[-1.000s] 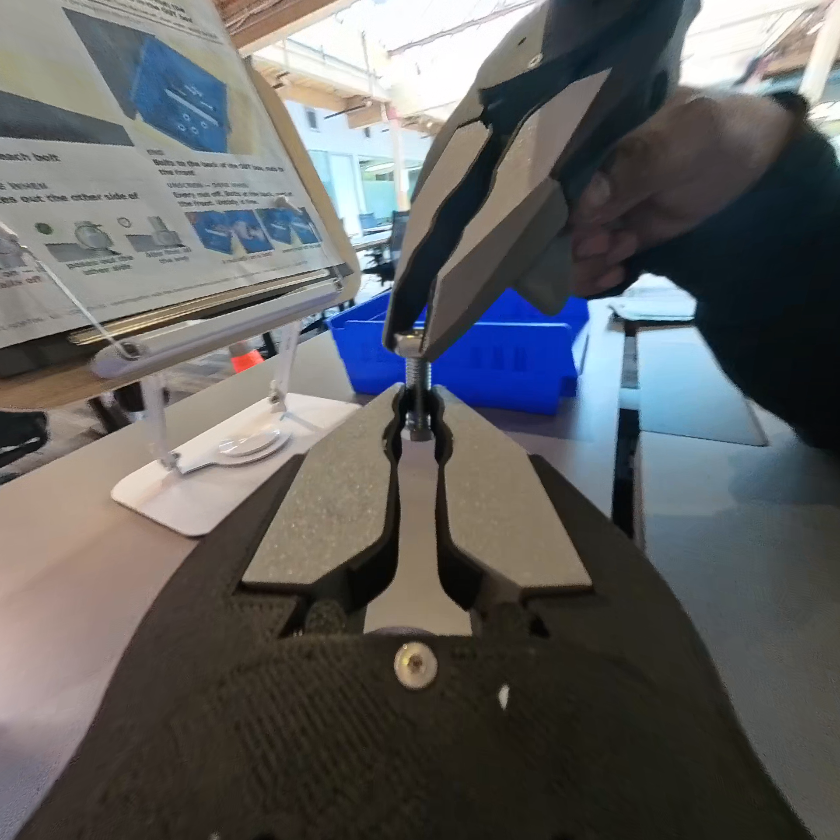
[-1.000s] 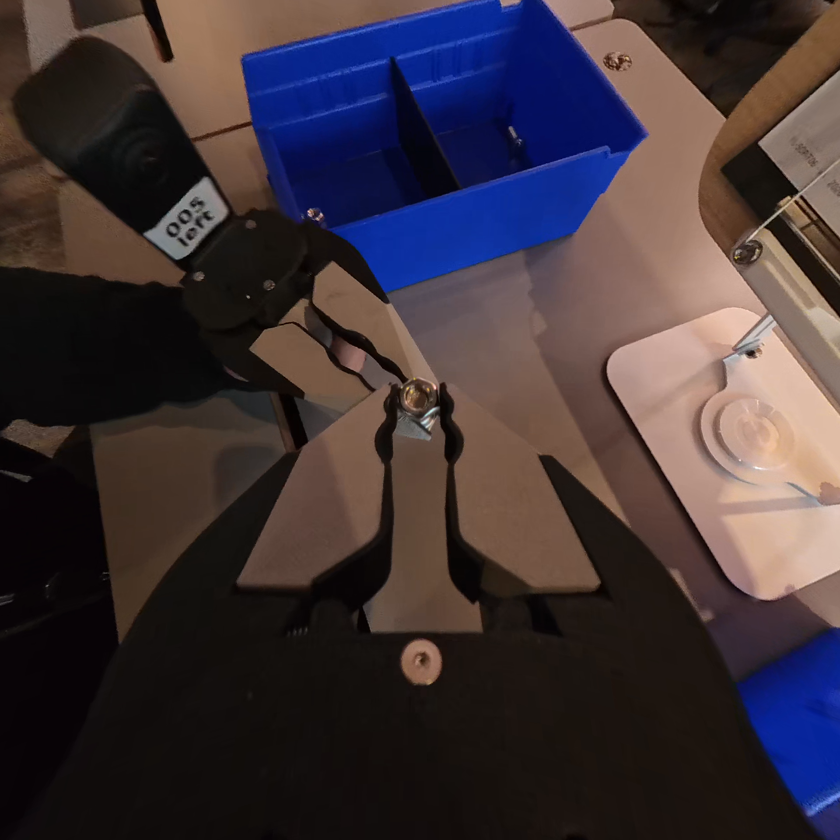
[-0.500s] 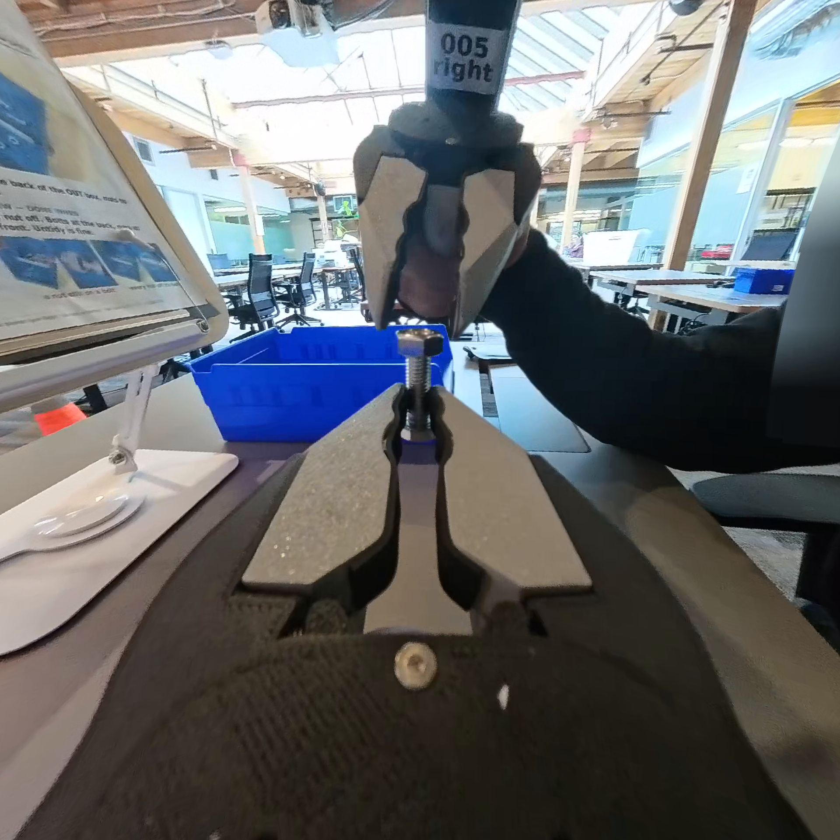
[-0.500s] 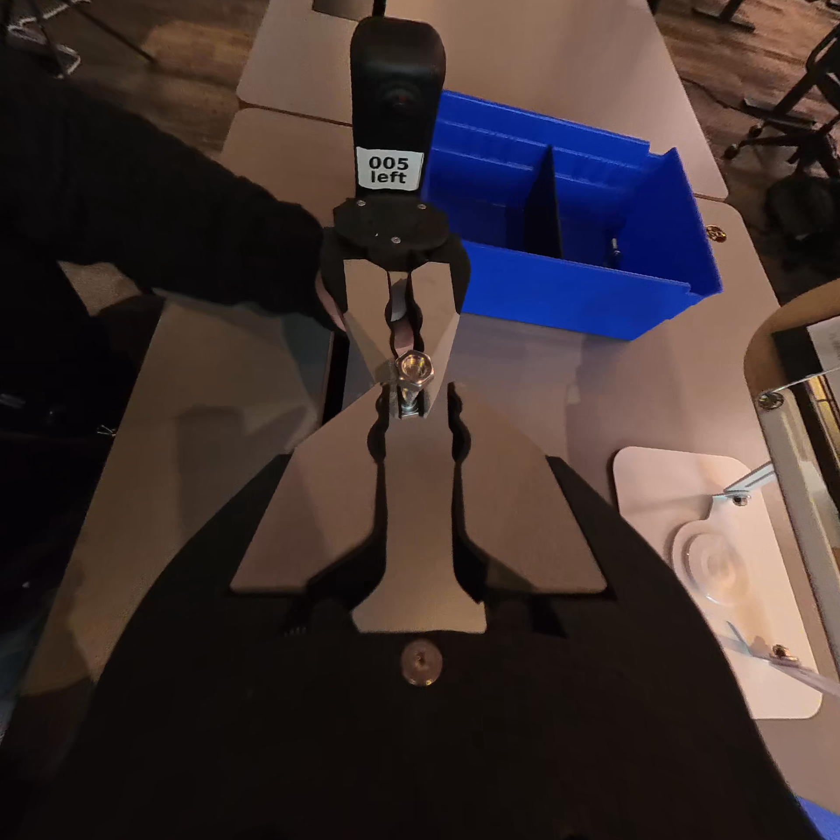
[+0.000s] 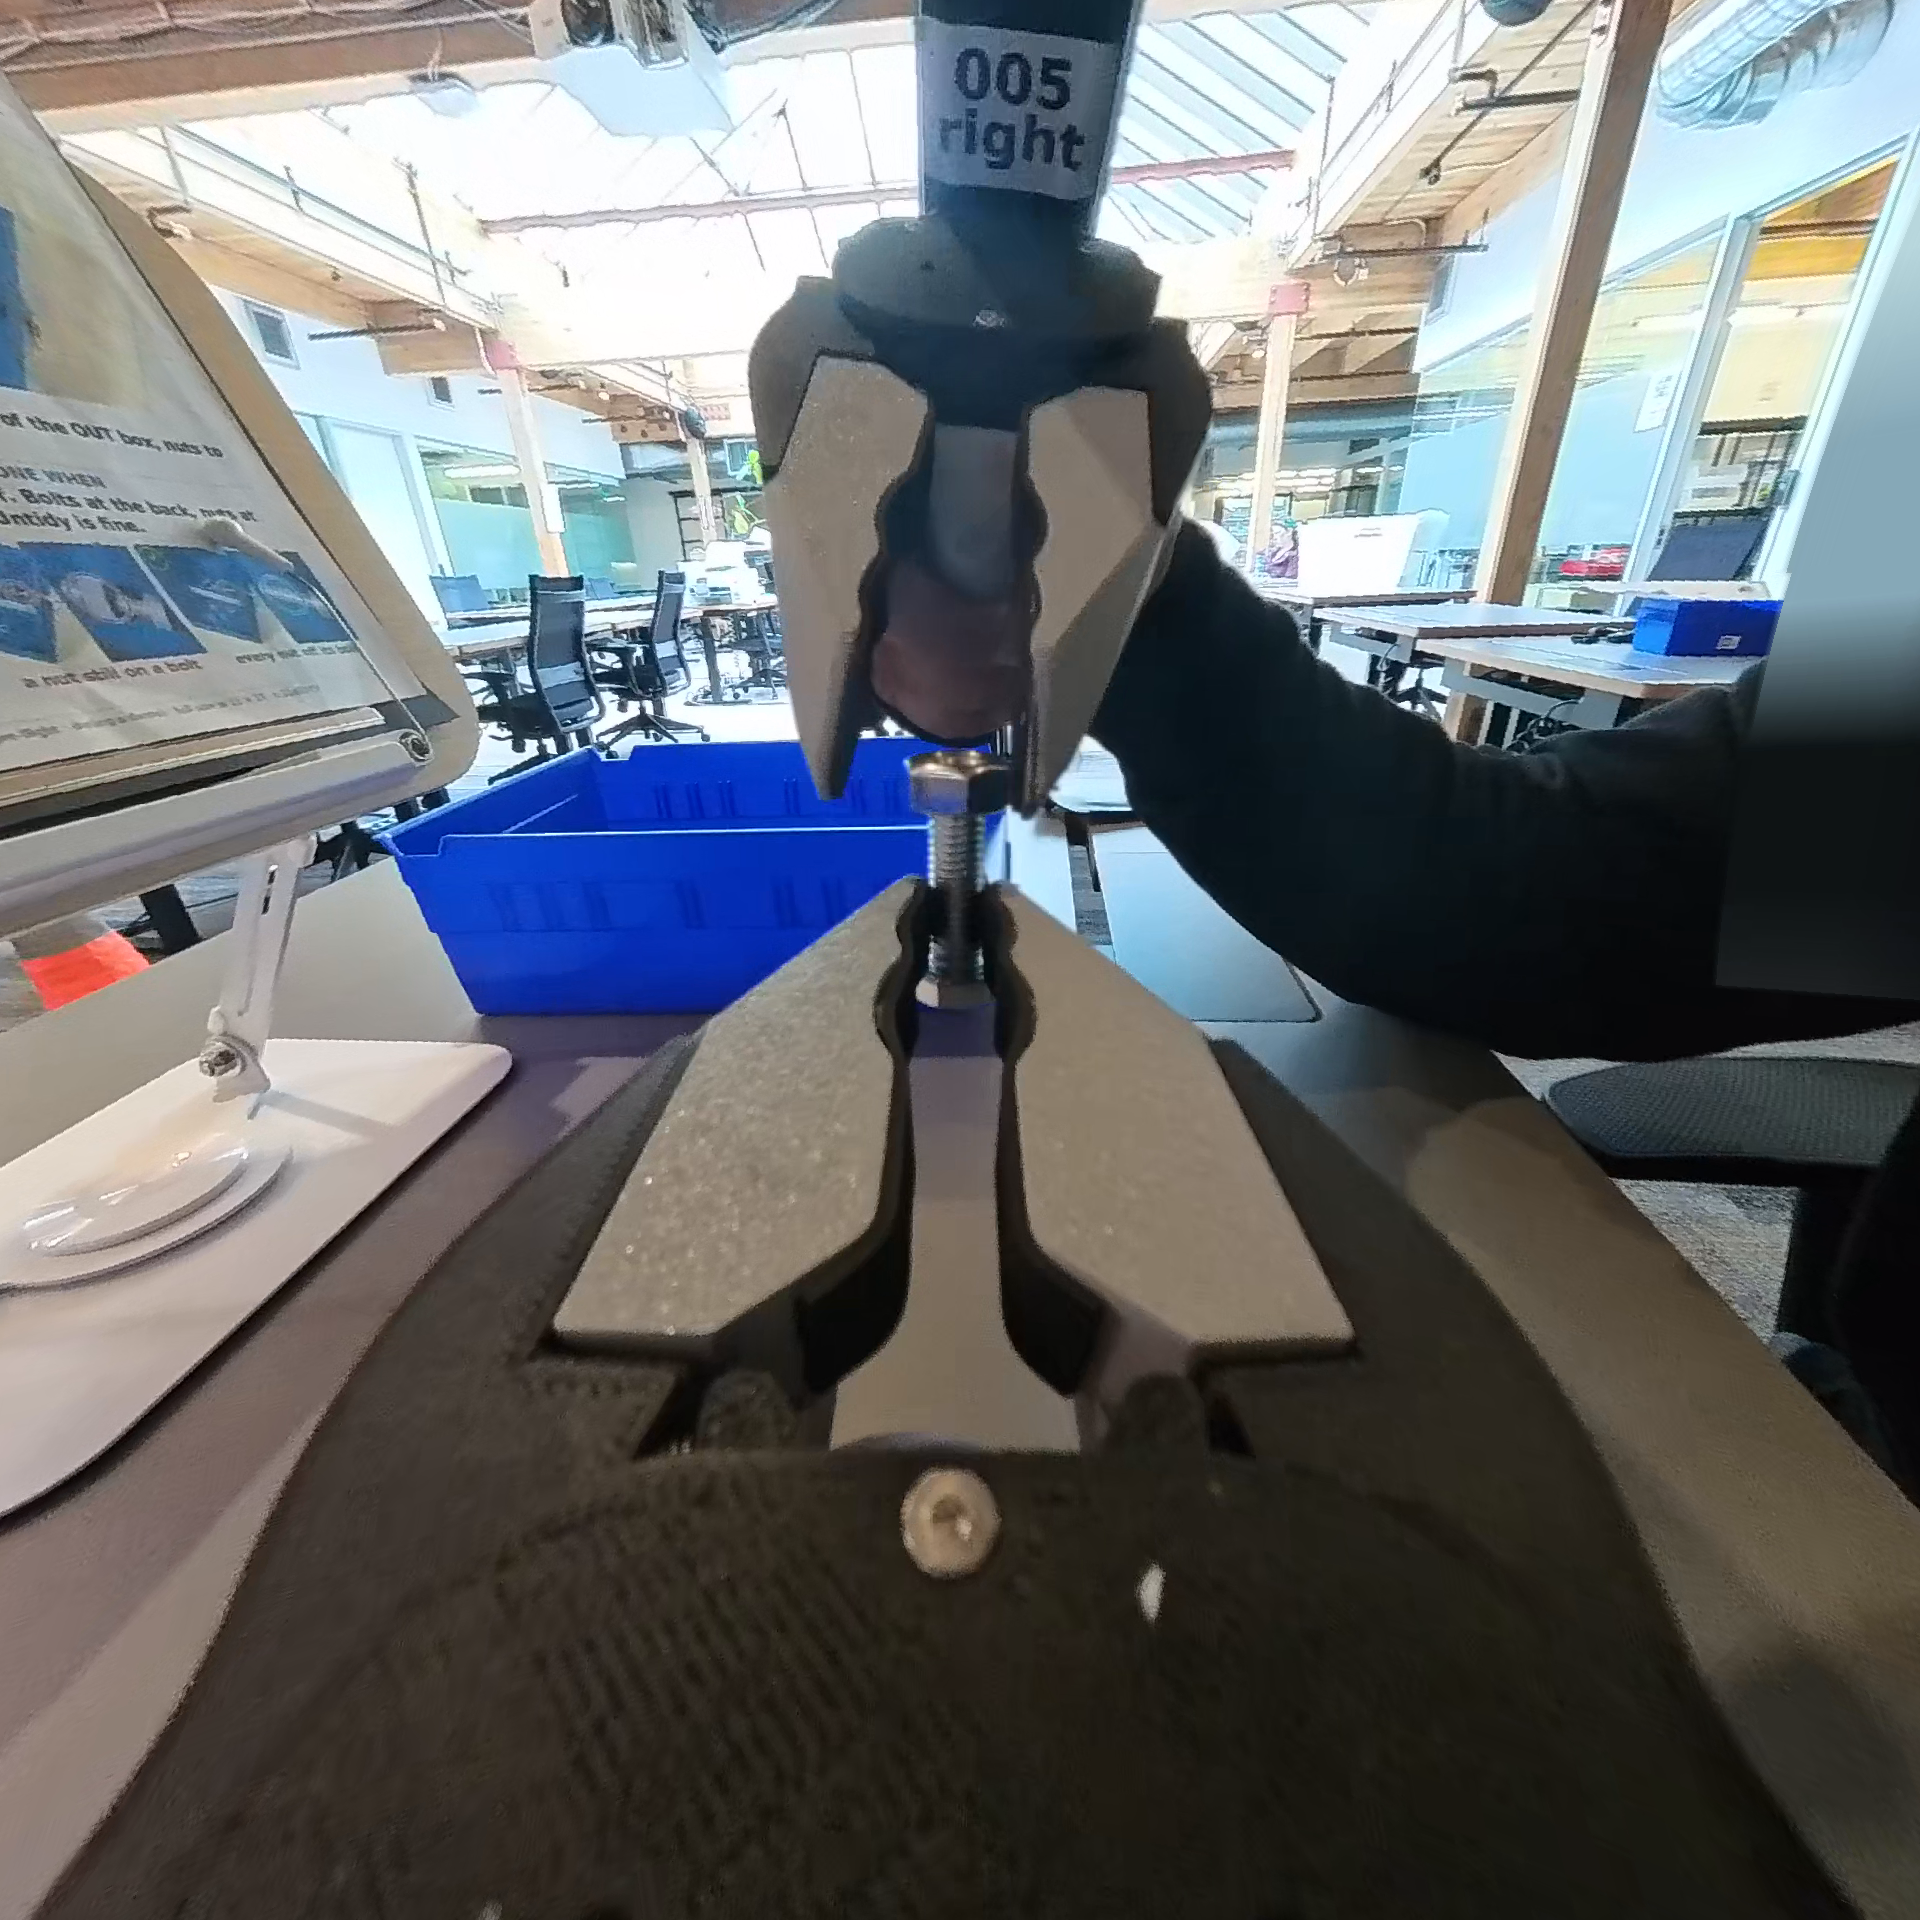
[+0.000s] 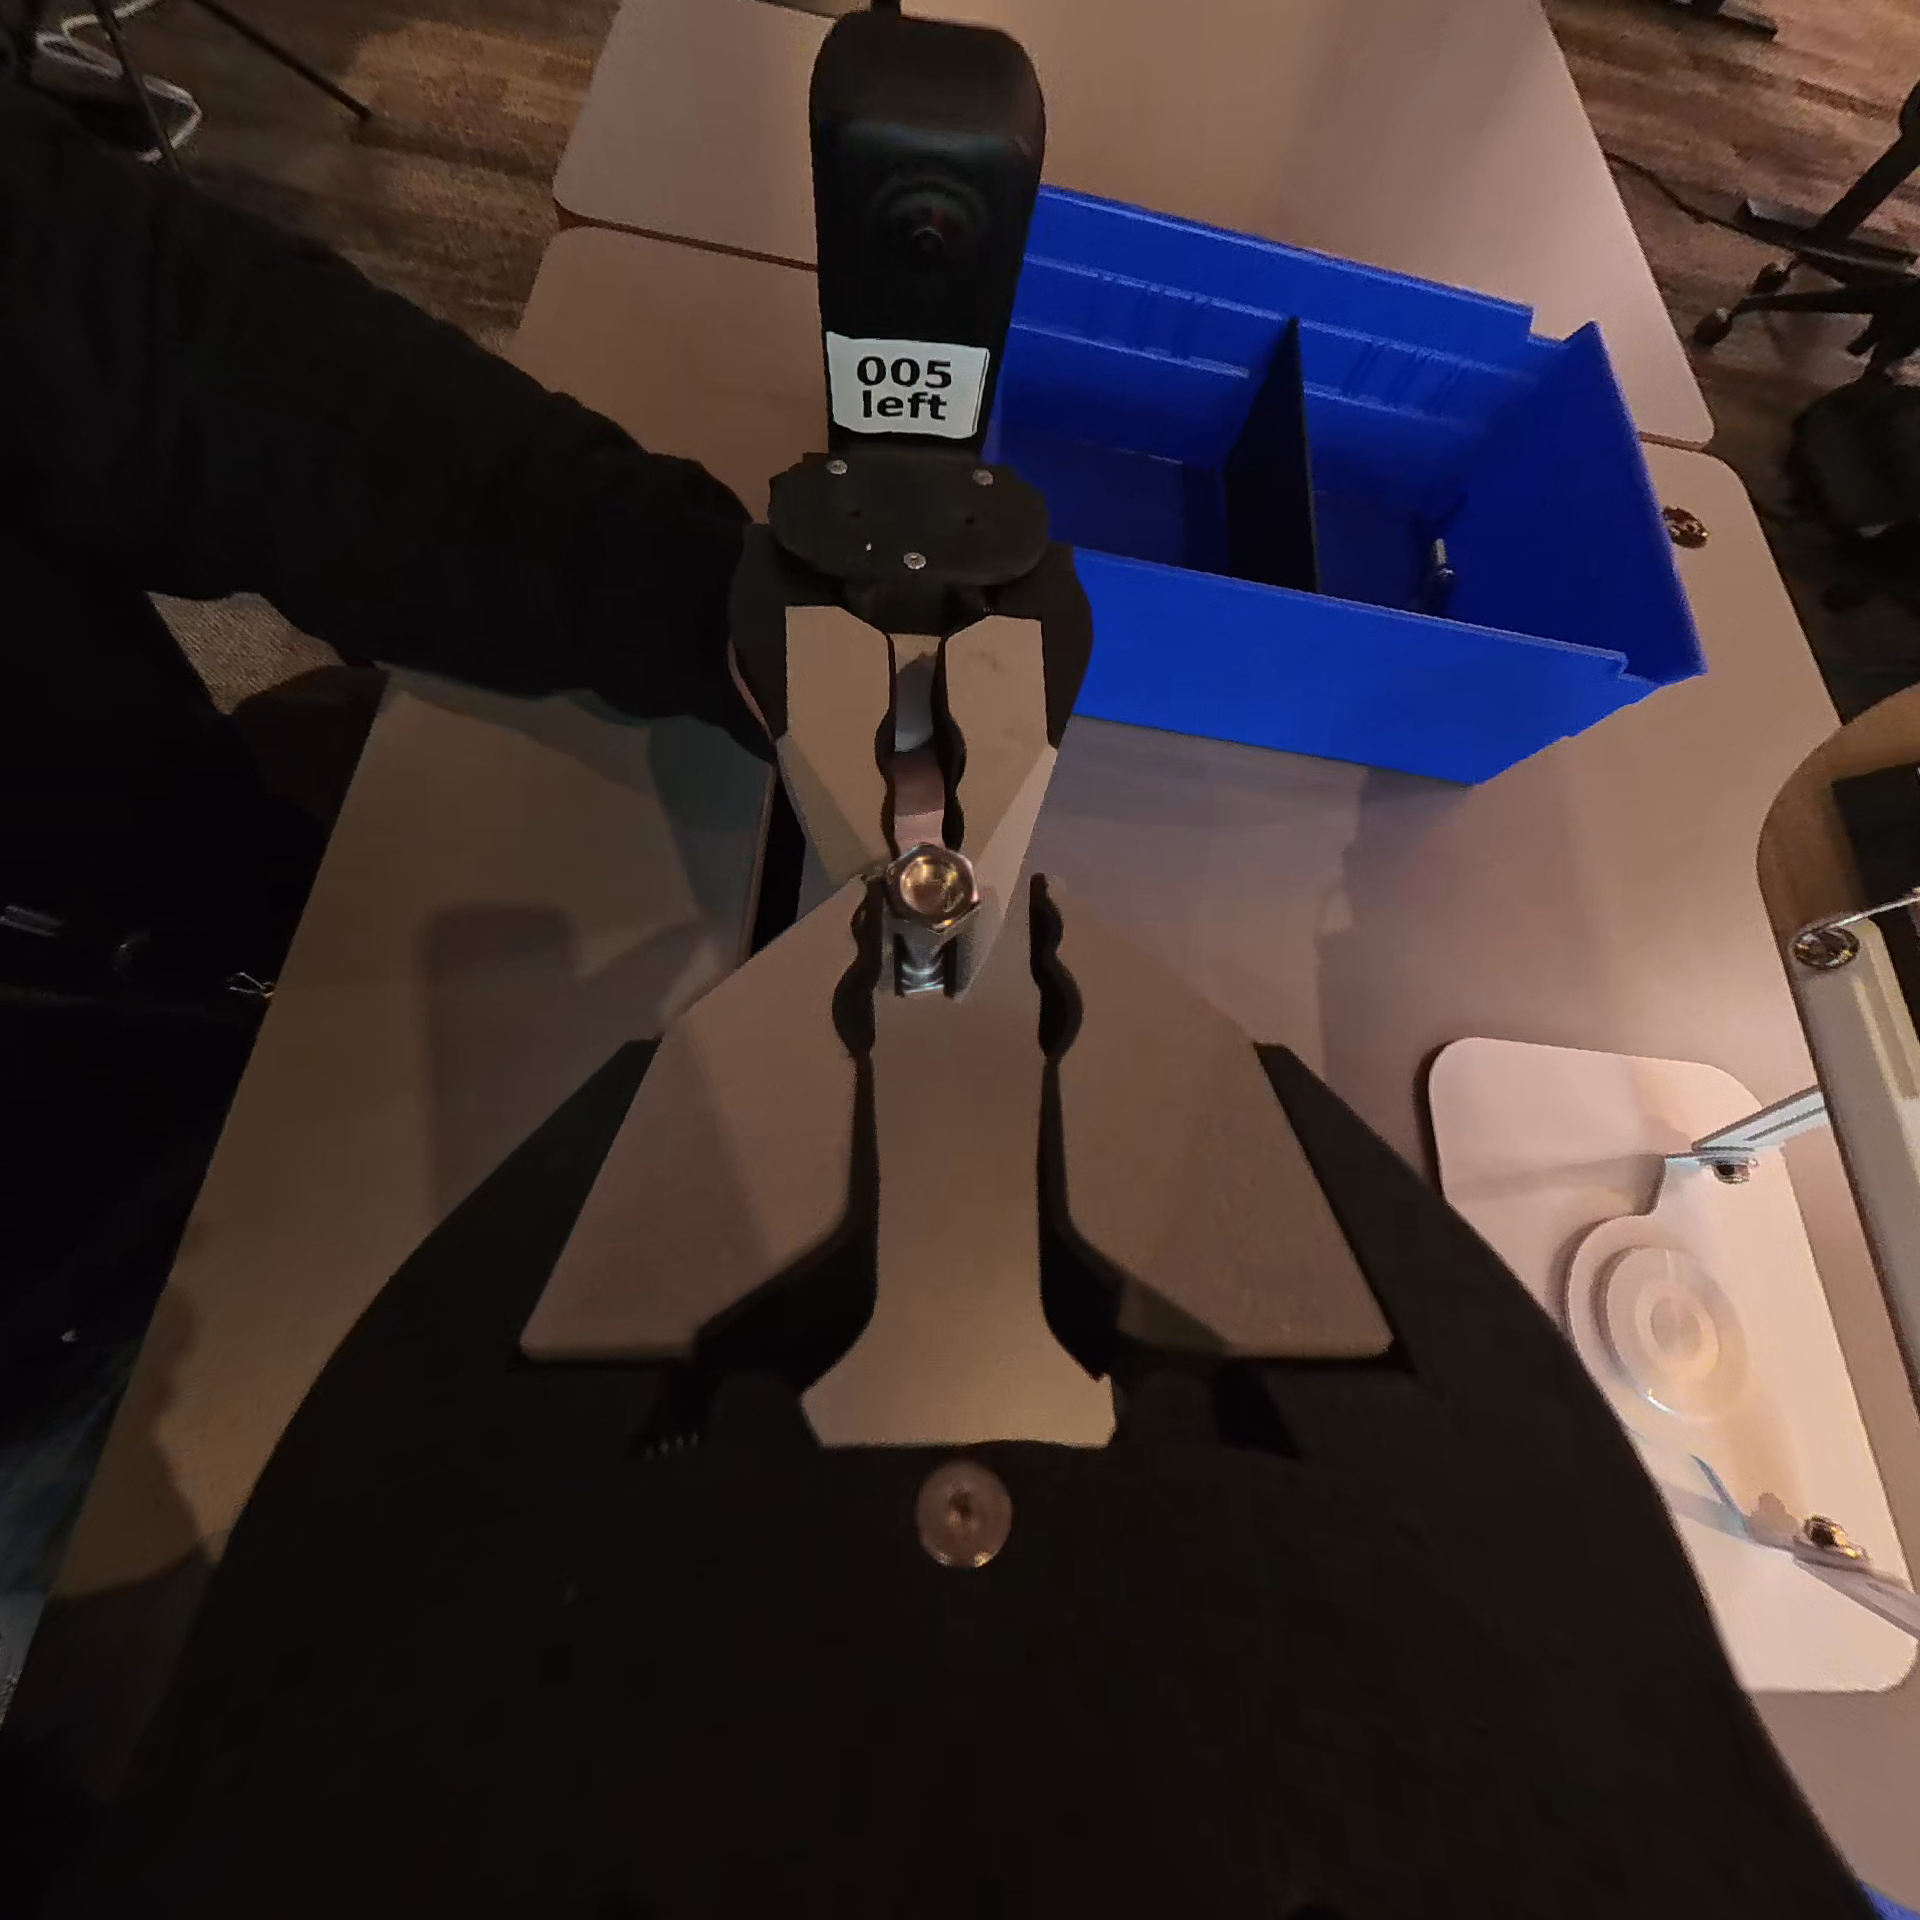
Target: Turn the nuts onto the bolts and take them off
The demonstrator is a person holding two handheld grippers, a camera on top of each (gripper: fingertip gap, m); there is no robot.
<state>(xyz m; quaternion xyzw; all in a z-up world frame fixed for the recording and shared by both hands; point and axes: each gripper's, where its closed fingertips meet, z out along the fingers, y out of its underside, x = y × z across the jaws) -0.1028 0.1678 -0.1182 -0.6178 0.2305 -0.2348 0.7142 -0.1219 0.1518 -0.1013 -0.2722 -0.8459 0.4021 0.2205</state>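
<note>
A silver bolt (image 5: pixel 954 883) stands upright, held low on its thread by my left gripper (image 5: pixel 956 914), which is shut on it. A hex nut (image 5: pixel 954 782) sits at the bolt's top end. My right gripper (image 5: pixel 935 795) hangs point-down above it, open, with its fingertips to either side of the nut and the right one close to it. In the right wrist view the nut (image 6: pixel 928 886) lies between my right gripper's (image 6: pixel 951 894) spread tips, with the left gripper (image 6: pixel 914 831) pointing at me from behind it. A dark-sleeved arm holds each gripper.
A blue bin (image 5: pixel 665 894) with a middle divider stands on the grey table behind the grippers; one bolt (image 6: pixel 1439 566) lies in its right compartment. A tilted document stand (image 5: pixel 156 623) on a white base (image 6: pixel 1662 1299) stands beside it. An office chair (image 5: pixel 1714 1112) is at the right. The tips of both grippers are at nearly the same place. The white base (image 6: pixel 1662 1299) is about 35 cm from both grippers' fingertips. It is also in sight in the left wrist view (image 5: pixel 122 1200).
My right gripper was shut on the nut and tilted; it has let go, opened and swung round to hang straight over the bolt. The left gripper turned, still holding the bolt.
</note>
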